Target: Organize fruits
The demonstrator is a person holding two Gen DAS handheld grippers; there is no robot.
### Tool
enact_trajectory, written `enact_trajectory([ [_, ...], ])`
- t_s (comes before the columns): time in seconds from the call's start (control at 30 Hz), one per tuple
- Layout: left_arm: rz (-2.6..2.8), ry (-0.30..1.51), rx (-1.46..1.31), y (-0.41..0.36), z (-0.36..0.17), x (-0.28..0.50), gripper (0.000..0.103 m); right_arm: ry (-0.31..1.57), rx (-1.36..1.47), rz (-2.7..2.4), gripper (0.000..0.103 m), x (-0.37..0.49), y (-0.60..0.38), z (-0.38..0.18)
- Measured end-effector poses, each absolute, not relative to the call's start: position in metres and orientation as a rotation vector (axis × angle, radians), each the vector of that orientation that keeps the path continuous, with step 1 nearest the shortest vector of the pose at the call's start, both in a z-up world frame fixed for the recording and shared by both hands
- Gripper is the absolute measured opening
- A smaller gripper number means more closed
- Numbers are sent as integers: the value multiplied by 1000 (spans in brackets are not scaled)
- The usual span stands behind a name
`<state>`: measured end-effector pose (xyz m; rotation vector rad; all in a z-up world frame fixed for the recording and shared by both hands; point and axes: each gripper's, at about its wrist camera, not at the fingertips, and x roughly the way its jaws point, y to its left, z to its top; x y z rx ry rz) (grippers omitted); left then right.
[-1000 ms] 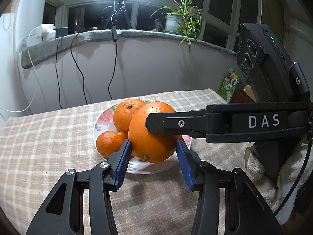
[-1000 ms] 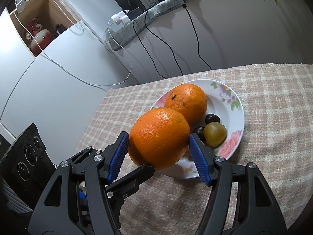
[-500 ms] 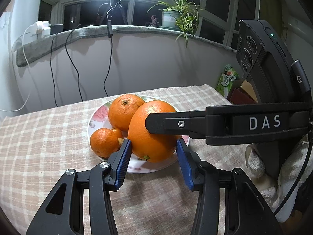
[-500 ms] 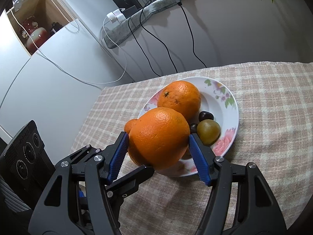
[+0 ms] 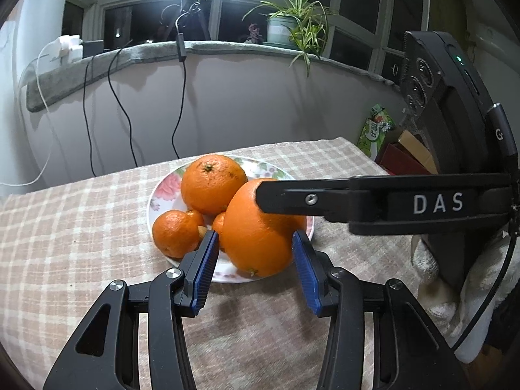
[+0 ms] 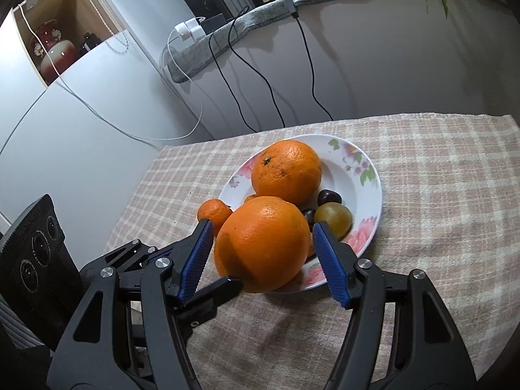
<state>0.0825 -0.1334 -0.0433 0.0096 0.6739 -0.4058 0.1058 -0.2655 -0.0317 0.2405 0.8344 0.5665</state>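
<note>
One counter under a beige checked woven cloth point(image 5: 81, 243) carries everything, with bare cloth on every side of the dish. One round white glazed plate point(image 6: 367, 201) with pink flowers sits on it. Two big dimpled oranges: one point(image 6: 286, 170) rests on the plate, the other, the large pebbly orange point(image 6: 263, 243), hangs over the plate's near rim, pinched between my right hand-held gripper's point(image 6: 264, 225) ribbed blue pads. My left hand-held gripper point(image 5: 253, 235) stands partly spread, tips at that orange; I cannot tell whether it presses. One small tangerine point(image 5: 175, 232) shows fully; a second peeks out behind. One smooth olive-green fruit point(image 6: 334, 216) and two glossy dark ones point(image 6: 329, 197) fill the right side.
</note>
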Motion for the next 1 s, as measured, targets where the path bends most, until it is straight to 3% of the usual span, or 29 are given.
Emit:
enact_trajectory([
  [0.23,-396,681,5,-126,-44,79,49,818,233,539,74,98,-269,-29],
  [0.47,-386,678,-12,-118,-42,70,66,783,210,499,82,88,-273,-24],
  [0.73,-360,678,-33,-105,-37,60,77,727,141,425,84,67,-276,-20],
  [0.8,-350,681,-40,-101,-37,58,77,701,120,400,91,60,-277,-19],
  [1.0,-309,691,-68,-90,-35,55,77,664,70,334,96,45,-278,-17],
])
